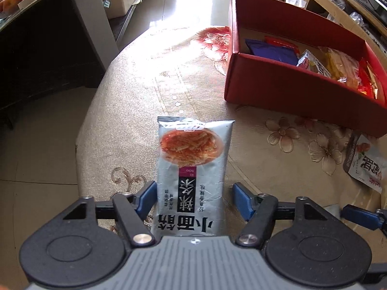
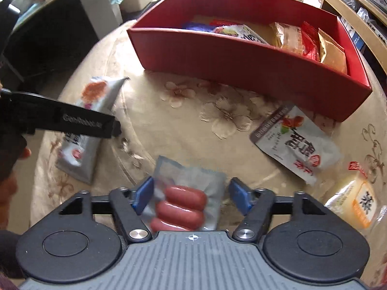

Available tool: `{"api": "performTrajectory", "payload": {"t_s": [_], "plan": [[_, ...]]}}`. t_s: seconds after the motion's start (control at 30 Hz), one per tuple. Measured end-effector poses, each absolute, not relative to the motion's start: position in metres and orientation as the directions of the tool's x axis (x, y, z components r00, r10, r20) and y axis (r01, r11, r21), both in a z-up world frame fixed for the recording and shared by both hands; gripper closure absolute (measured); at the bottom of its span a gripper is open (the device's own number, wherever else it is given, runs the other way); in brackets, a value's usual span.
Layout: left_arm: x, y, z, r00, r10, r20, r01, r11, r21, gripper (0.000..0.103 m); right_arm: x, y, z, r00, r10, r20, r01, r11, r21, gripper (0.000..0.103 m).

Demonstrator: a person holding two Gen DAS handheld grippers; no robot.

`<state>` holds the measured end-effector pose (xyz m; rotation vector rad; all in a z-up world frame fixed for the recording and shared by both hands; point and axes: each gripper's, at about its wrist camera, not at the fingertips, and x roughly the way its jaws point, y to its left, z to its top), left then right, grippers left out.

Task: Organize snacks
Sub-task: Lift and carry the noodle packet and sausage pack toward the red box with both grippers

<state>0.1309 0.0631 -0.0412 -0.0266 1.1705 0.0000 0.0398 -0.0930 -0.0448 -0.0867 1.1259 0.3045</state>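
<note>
Left wrist view shows you the grey noodle packet (image 1: 193, 169) lying flat on the table (image 1: 135, 111), long axis along your left claw (image 1: 193, 198), whose open jaws straddle it without gripping.

We are counting one red box (image 2: 241, 65) sitting on the table. Outside it we are seeing four loose snack packs: one grey spicy-strip packet (image 1: 193, 169), one clear pack of sausages (image 2: 183, 200) showing three red sausages, one white pouch (image 2: 297, 142) and one yellow-and-white packet (image 2: 355, 203). Inside the box we are making out at least five more packets.
</note>
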Motion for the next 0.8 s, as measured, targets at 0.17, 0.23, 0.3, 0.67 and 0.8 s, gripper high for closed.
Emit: {"api": "performTrajectory", "payload": {"t_s": [0.17,0.23,0.3,0.67,0.8], "plan": [[0.128,0.063,-0.041,0.400,-0.013,-0.917,0.002,1.000,-0.013,0.039,0.028,-0.072,-0.056,0.471,0.113,-0.875,-0.298,0.954,-0.037,0.021],[0.127,0.065,-0.042,0.401,-0.016,-0.916,0.003,1.000,-0.016,0.039,0.027,-0.076,-0.054,0.481,0.117,-0.869,-0.283,0.959,-0.028,0.031],[0.126,0.064,-0.041,0.395,-0.015,-0.918,0.002,1.000,-0.015,0.040,0.027,-0.082,-0.051,0.485,0.119,-0.866,-0.279,0.960,-0.024,0.034],[0.115,0.062,-0.025,0.391,-0.099,-0.915,0.030,0.995,-0.095,0.064,0.031,-0.106,-0.025,0.546,0.125,-0.828,-0.232,0.973,-0.006,0.036],[0.116,0.058,-0.019,0.411,-0.106,-0.906,0.049,0.994,-0.094,0.065,0.033,-0.111,-0.015,0.576,0.128,-0.807,-0.228,0.974,-0.009,0.036]]}}
